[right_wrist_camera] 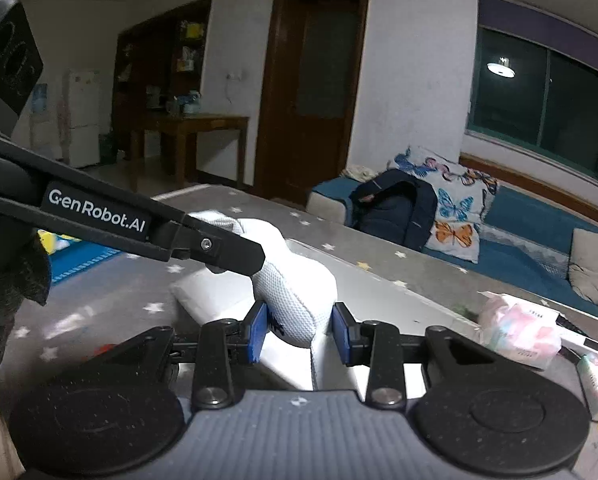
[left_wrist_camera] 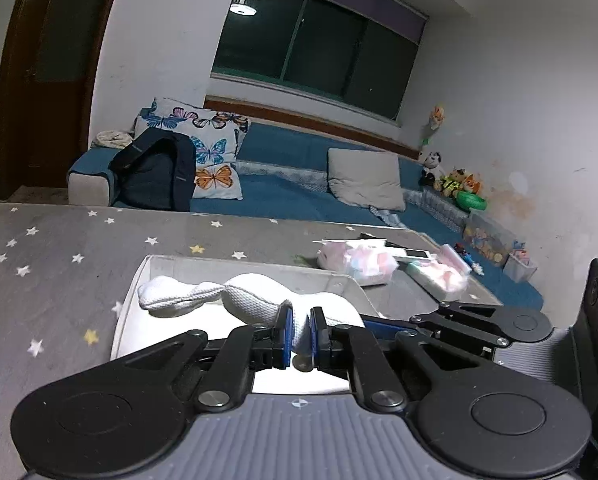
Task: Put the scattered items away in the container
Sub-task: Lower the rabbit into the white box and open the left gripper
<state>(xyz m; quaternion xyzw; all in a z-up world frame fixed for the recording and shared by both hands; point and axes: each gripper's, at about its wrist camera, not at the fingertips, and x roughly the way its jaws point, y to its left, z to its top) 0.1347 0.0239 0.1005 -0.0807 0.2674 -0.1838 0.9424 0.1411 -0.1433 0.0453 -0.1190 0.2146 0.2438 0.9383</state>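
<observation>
A: Cloth, white and waffle-knit (left_wrist_camera: pixel 235 296), twisted into a rope. Where does it lie?

B: Over the white container (left_wrist_camera: pixel 139 280), which sits on the grey star-print bench (left_wrist_camera: pixel 59 256). One end trails toward the container's far left corner, the rest bunches toward the tongs.

A: And the left tongs (left_wrist_camera: pixel 300 334)?

B: Pinched nearly closed on the cloth, a fold of it squeezed between the blue pads. In the right wrist view the left tongs (right_wrist_camera: pixel 235 256) come in as a black arm from the left, tip against the cloth (right_wrist_camera: pixel 295 292).

A: The right tongs (right_wrist_camera: pixel 300 334)?

B: Parted about as wide as the bunched cloth that sits between the blue pads. The left pad touches it; whether the right one presses I cannot tell. From the left camera the right tongs (left_wrist_camera: pixel 383 320) show only side-on, behind the cloth.

A: Anything else on the bench?

B: Plastic-wrapped pink and white packets (left_wrist_camera: pixel 359 264) near the far right, well apart from the container, with a thin white box (left_wrist_camera: pixel 415 254) just behind them.
</observation>
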